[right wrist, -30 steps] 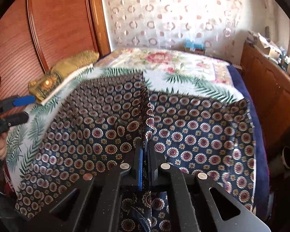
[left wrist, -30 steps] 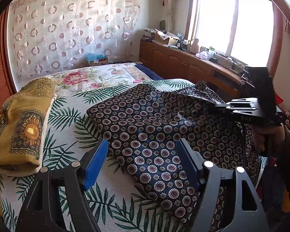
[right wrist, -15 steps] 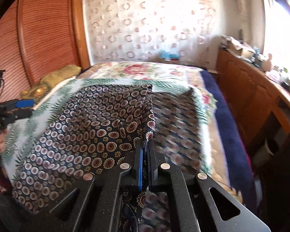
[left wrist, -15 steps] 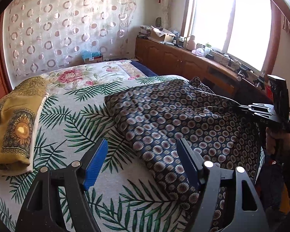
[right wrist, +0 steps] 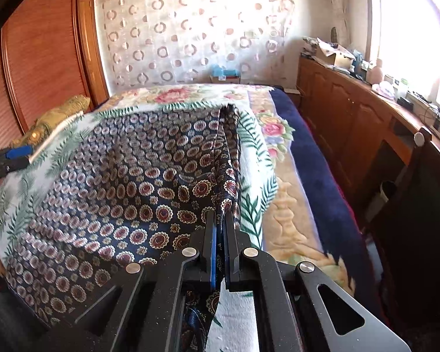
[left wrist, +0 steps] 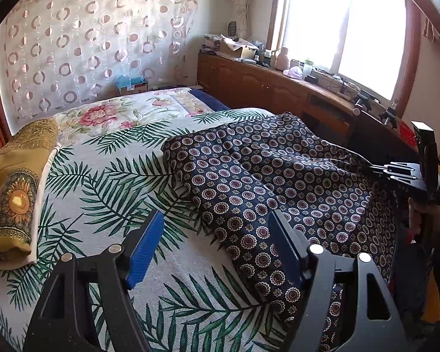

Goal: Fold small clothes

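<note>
- Navy patterned garment (left wrist: 278, 182) lies on the bed (left wrist: 108, 176), on the palm-leaf cover, draping over the bed's near right edge.
- Right gripper (right wrist: 220, 234) clamped tight on a fold of the garment's edge; cloth runs up taut from its blue pads.
- Left gripper (left wrist: 217, 246) spread wide, nothing between its fingers; hovers above the bed cover just beside the garment's near edge.
- Folded yellow cloth (left wrist: 11, 187) sits at the bed's left side, well apart from the garment.
- Wooden cabinet (left wrist: 264, 88) under the window, cluttered.
</note>
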`<control>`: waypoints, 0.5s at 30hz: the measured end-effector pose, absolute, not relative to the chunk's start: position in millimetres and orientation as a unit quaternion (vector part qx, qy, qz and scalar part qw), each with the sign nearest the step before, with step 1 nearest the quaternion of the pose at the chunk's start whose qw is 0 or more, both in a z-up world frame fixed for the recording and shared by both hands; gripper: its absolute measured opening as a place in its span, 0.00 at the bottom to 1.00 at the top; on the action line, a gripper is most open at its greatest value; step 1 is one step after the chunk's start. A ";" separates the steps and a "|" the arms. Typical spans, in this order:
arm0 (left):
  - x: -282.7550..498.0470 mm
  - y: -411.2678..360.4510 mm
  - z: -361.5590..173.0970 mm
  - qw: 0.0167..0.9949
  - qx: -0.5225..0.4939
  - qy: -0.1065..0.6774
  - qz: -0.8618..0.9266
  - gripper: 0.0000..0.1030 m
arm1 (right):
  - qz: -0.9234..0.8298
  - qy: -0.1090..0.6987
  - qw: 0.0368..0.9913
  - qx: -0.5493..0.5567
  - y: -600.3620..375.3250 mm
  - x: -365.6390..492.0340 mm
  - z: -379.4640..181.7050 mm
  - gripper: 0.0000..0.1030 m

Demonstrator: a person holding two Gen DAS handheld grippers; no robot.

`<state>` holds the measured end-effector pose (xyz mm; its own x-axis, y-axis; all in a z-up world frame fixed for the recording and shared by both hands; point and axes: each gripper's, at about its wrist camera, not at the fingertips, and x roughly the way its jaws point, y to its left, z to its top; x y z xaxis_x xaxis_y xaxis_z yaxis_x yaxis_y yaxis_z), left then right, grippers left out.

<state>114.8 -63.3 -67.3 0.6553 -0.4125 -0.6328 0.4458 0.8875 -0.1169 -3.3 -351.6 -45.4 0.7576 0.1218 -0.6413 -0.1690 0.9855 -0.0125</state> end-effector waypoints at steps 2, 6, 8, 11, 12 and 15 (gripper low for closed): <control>115.1 -63.6 -67.7 0.910 0.024 0.342 -0.236 0.72 | 0.074 0.341 0.936 -0.038 -349.4 -0.5 -46.1 0.03; 119.6 -64.2 -70.9 0.909 0.021 0.346 -0.232 0.72 | 0.077 0.345 0.935 -0.036 -354.7 6.8 -43.8 0.03; 122.6 -64.1 -72.0 0.909 0.020 0.348 -0.230 0.72 | 0.075 0.345 0.935 -0.038 -354.6 7.7 -40.2 0.03; 126.6 -62.9 -73.3 0.909 0.017 0.350 -0.225 0.72 | 0.073 0.344 0.935 -0.049 -355.4 6.4 -39.9 0.03; 127.4 -62.8 -72.8 0.909 0.016 0.349 -0.225 0.72 | 0.070 0.346 0.934 -0.053 -355.9 6.6 -41.7 0.03; 128.1 -62.5 -70.7 0.911 0.016 0.346 -0.224 0.72 | 0.071 0.346 0.934 -0.049 -360.0 5.0 -43.6 0.03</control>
<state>128.1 -62.5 -70.7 0.6607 -0.3966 -0.6374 0.4183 0.8995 -0.1261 5.0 -360.0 -43.6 0.7507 0.0990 -0.6532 -0.1662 0.9852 -0.0417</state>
